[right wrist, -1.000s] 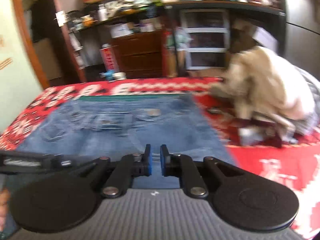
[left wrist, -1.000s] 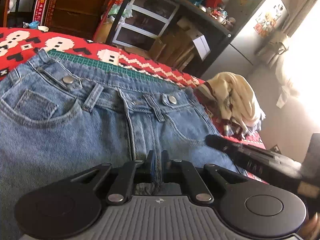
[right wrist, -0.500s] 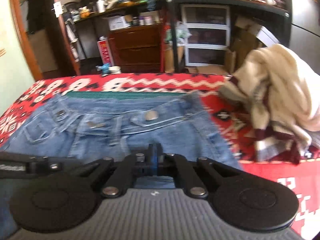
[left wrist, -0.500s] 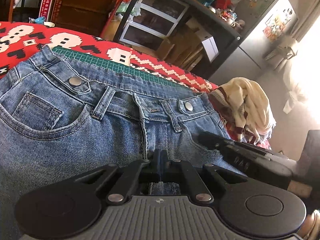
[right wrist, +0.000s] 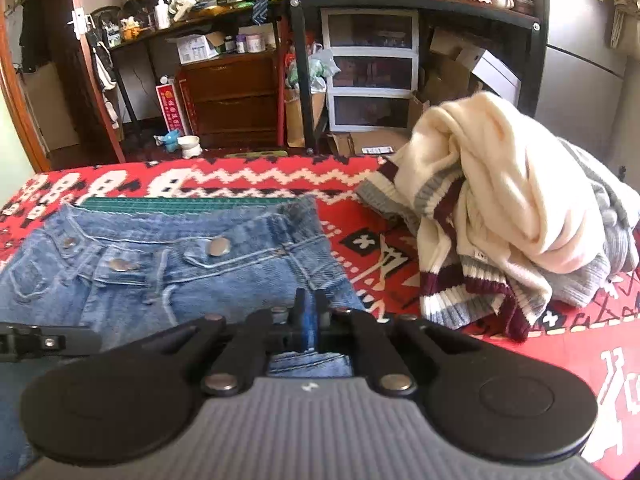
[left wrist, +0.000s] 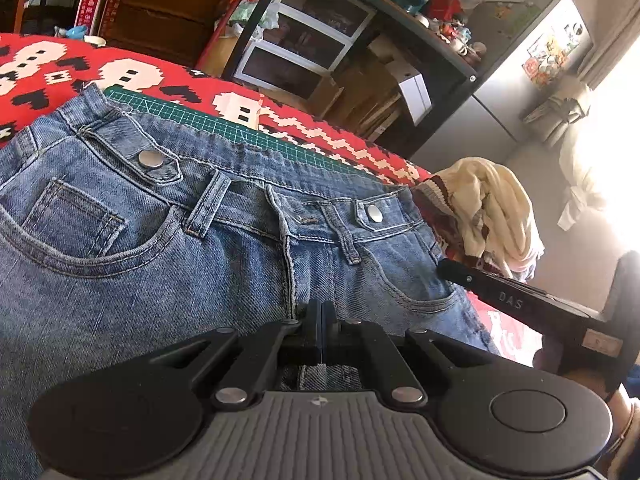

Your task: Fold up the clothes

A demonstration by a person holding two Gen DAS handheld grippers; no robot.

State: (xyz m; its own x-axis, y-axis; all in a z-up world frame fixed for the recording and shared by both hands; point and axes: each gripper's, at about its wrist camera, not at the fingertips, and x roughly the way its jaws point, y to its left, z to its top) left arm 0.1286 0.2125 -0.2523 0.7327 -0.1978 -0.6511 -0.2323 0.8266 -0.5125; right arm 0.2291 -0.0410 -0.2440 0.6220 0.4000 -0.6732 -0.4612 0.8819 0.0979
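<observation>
Low centre of the left wrist view: left gripper point(left wrist: 321, 314), fingers pressed together with a strip of denim pinched beneath them. Jeans point(left wrist: 140, 248) fill the left and middle of the frame, front up, waistband toward the top, running left to right; legs extend down out of view, so the long axis runs top to bottom. Right gripper point(left wrist: 520, 300) enters from the lower right at the jeans' far edge. Likely both hold a fold edge to carry it toward the waistband.

Right wrist view, lower centre: right gripper point(right wrist: 308, 312) nearly closed, denim hem showing just beneath; a grip on it seems likely. Jeans point(right wrist: 180, 276) lie at lower left on the red blanket point(right wrist: 360, 200), over a green mat point(right wrist: 180, 203). Sweater point(right wrist: 500, 208) heaped at right, well apart.
</observation>
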